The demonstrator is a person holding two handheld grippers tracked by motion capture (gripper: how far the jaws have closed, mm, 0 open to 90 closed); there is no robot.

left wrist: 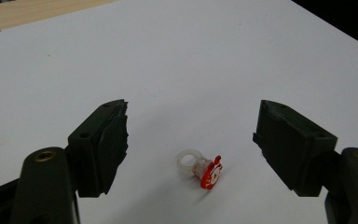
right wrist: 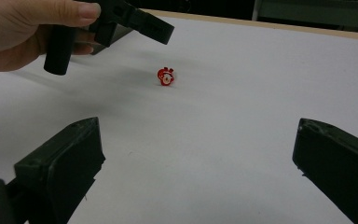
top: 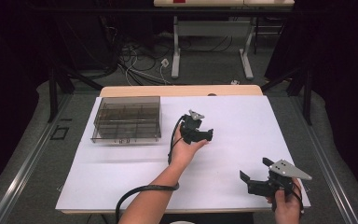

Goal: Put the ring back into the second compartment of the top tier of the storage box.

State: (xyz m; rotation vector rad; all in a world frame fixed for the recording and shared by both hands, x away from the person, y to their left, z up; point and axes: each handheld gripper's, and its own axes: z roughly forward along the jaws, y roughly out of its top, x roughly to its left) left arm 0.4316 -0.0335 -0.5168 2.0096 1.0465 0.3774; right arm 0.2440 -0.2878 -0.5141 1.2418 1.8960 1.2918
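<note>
High view places the left gripper point(top: 208, 135) over the middle of the white-covered worktop point(top: 242, 126), right of a smoked transparent plastic compartment box point(top: 127, 119) at the far left. Left gripper view shows the small clear plastic ring with a red cartoon-face charm point(left wrist: 199, 168) lying on the worktop, between the two jaws but touched by neither. The jaws stand partly spread, released, nothing gripped. Judgement: the ring is very light, rigid and smooth, likely to skid or flip when pinched; the flat red charm offers the better purchase, the clear band being thin and slippery. The right gripper point(top: 254, 175) rests at the near right, jaws wide apart and empty, well apart from the ring.
</note>
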